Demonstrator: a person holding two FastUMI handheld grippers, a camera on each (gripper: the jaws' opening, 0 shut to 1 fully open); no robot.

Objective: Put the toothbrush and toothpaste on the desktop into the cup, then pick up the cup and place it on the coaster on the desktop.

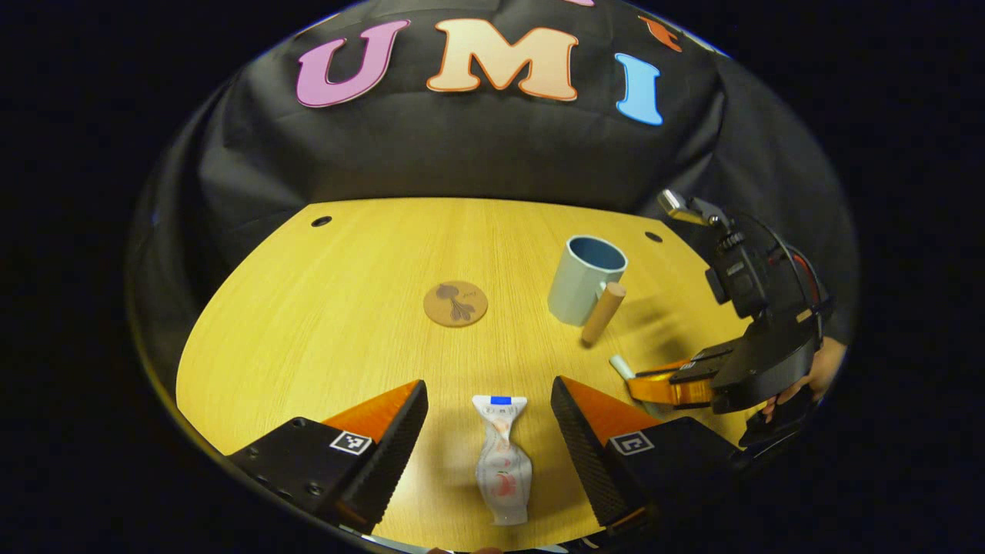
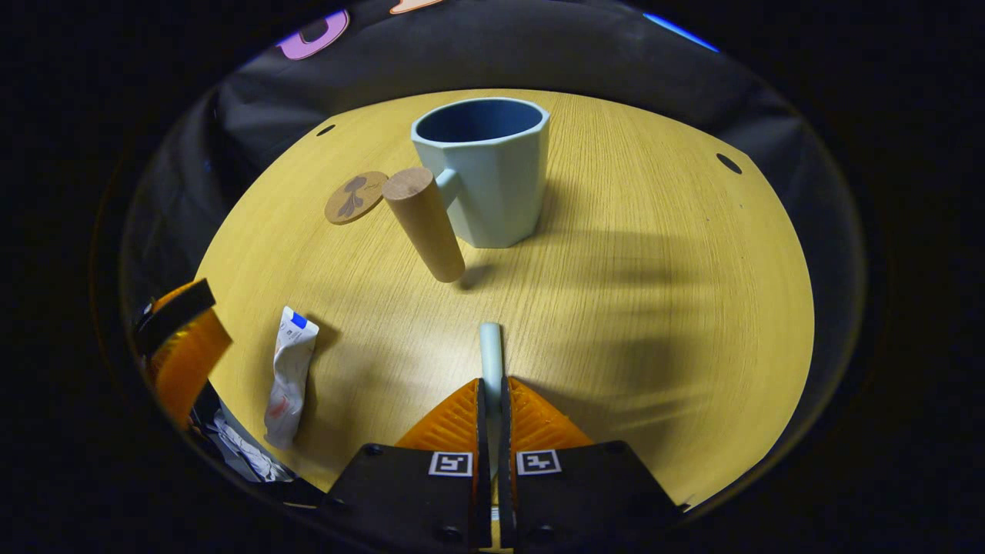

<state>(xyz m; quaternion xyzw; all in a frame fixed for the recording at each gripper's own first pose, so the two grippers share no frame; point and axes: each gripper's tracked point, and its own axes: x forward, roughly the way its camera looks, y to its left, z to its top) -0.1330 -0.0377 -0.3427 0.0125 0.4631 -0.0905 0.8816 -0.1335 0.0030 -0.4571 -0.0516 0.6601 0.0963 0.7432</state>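
I am on the first step: getting the toothbrush [image 2: 490, 350] into the cup [image 2: 487, 169]. My right gripper [image 2: 490, 400] is clamped on the toothbrush, whose pale end juts forward between the fingers, low over the desktop [image 2: 654, 308]. My left gripper [image 1: 489, 431] stands wide apart, its fingers either side of the toothpaste [image 1: 502, 462], which lies flat on the near edge. The cup stands upright farther off and looks empty; its wooden handle [image 2: 425, 223] points toward me. The coaster [image 1: 455, 303] lies bare, left of the cup. Next, I judge, I should lift the brush and tip it into the cup's mouth.
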